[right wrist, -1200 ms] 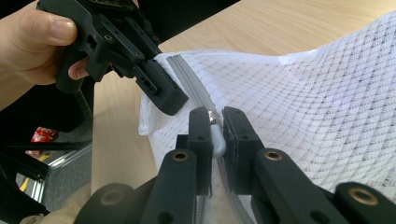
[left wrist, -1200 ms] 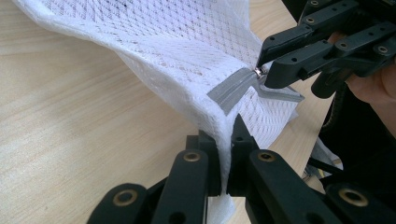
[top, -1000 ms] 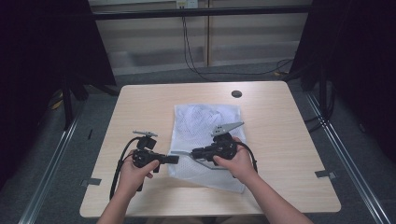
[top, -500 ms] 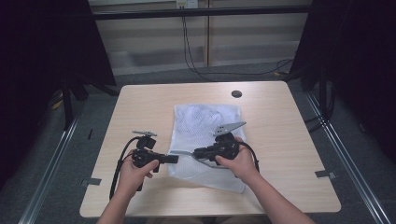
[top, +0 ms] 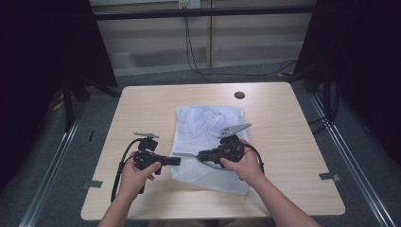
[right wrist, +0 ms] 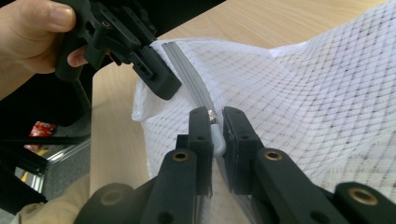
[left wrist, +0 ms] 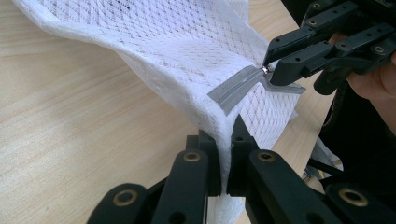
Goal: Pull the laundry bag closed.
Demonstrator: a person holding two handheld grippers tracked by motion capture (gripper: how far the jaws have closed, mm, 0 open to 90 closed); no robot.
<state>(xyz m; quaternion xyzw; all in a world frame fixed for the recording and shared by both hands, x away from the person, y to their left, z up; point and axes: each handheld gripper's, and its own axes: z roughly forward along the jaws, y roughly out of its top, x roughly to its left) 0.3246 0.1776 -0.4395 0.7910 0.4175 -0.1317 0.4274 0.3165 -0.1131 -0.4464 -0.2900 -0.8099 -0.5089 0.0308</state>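
A white mesh laundry bag (top: 208, 142) lies flat near the middle of the pale wooden bench (top: 283, 142), its near left corner lifted between the two tools. The step in hand looks like working the zipper: the left gripper (left wrist: 227, 154) has its jaws pressed together on the bag's edge just at the end of the grey zipper tape (left wrist: 233, 91), anchoring the fabric, while the right gripper (right wrist: 215, 126) pinches the small pale zipper pull (right wrist: 217, 140) a little to the right along the same tape. The next move probably calls for drawing the pull steadily along the tape's line, away from the anchored corner, keeping the cloth taut so the slider does not snag. The mesh is thin, soft and diamond-patterned, draping in loose folds; the tape is a flat woven strip, and the black jaws are hard, blocky plastic.
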